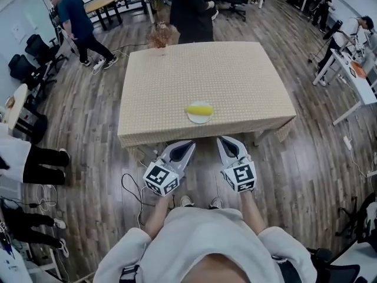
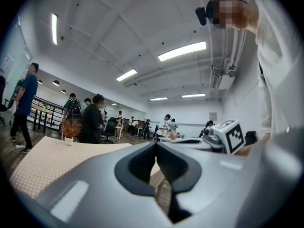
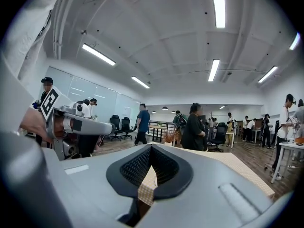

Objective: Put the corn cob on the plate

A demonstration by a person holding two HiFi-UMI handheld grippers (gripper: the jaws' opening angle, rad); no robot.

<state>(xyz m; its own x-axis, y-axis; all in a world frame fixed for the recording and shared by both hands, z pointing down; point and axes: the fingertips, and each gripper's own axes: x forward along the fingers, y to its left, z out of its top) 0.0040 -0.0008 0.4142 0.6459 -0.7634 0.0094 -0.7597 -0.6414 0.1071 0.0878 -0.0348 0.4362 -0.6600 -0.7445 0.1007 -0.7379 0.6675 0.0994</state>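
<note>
Surface [image 1: 177, 81]: tan, checked.
Corn cob [image 1: 199, 109]: yellow, lay across white plate [image 1: 199, 120].
Left claw [image 1: 189, 144]: was closed, empty.
Right claw [image 1: 221, 140]: was closed, empty.

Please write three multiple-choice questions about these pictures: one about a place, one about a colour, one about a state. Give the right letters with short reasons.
1. Where does the yellow corn cob lie?
A) on the small round white plate
B) on the floor
C) between a gripper's jaws

2. What colour is the checked cloth that covers the table?
A) blue
B) beige
C) green

3. How do the jaws of the right gripper stand?
A) wide apart
B) shut on the cob
C) shut, with nothing between them

Answers:
1 A: the head view shows the cob resting on the plate, near the table's front edge.
2 B: the cloth looks beige in all three views.
3 C: the right gripper view shows the pads meeting, with only cloth visible beyond them.
</note>
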